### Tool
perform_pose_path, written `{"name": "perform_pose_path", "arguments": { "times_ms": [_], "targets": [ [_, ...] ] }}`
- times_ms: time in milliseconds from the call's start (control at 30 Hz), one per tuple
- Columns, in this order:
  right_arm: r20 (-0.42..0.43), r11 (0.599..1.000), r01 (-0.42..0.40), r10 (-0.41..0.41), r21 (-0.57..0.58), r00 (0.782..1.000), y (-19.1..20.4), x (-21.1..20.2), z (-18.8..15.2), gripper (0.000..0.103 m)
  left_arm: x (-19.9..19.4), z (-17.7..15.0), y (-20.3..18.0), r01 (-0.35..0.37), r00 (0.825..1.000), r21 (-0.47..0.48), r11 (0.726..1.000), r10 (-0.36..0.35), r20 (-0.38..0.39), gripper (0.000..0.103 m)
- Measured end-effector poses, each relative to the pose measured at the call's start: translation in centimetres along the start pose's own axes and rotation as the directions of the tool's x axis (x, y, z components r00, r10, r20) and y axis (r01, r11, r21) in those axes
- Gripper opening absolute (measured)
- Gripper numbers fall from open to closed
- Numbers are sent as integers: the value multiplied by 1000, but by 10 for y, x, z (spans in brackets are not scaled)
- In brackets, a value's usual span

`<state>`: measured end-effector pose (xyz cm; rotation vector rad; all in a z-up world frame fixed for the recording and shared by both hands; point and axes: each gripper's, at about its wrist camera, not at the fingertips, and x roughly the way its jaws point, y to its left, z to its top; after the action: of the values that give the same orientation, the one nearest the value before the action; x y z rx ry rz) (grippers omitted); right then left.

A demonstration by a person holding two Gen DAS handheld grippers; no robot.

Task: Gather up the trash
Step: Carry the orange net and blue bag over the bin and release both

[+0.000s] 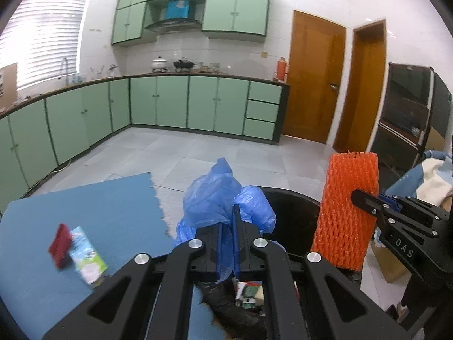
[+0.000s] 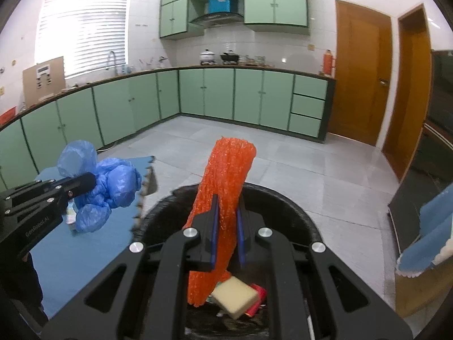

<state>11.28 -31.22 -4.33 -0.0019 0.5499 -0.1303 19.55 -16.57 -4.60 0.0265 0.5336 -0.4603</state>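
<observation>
My left gripper (image 1: 228, 218) is shut on a crumpled blue plastic bag (image 1: 218, 195), held at the near rim of a black trash bin (image 1: 294, 212). My right gripper (image 2: 226, 206) is shut on an orange foam net sleeve (image 2: 226, 178), upright above the same black trash bin (image 2: 283, 206). The sleeve (image 1: 348, 212) and the right gripper (image 1: 359, 198) show at the right of the left wrist view. The bag (image 2: 104, 187) and the left gripper (image 2: 87, 181) show at the left of the right wrist view. Inside the bin lie a pale sponge-like block (image 2: 235, 294) and red scraps (image 2: 257, 297).
A blue mat (image 1: 85, 226) covers the surface to the left, with a small green-and-white carton (image 1: 87, 255) and a red flat item (image 1: 59, 243) on it. Green kitchen cabinets (image 1: 170, 102) line the far wall. Brown doors (image 1: 314, 85) and a dark cabinet (image 1: 410, 107) stand to the right.
</observation>
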Motion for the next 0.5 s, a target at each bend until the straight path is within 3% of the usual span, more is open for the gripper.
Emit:
{"name": "perform_pose_path", "arguments": {
  "times_ms": [500],
  "targets": [
    [-81, 994, 84, -78, 72, 994, -61, 47, -43, 10, 72, -13, -55, 53, 997, 41, 998, -51, -63, 6]
  ]
}}
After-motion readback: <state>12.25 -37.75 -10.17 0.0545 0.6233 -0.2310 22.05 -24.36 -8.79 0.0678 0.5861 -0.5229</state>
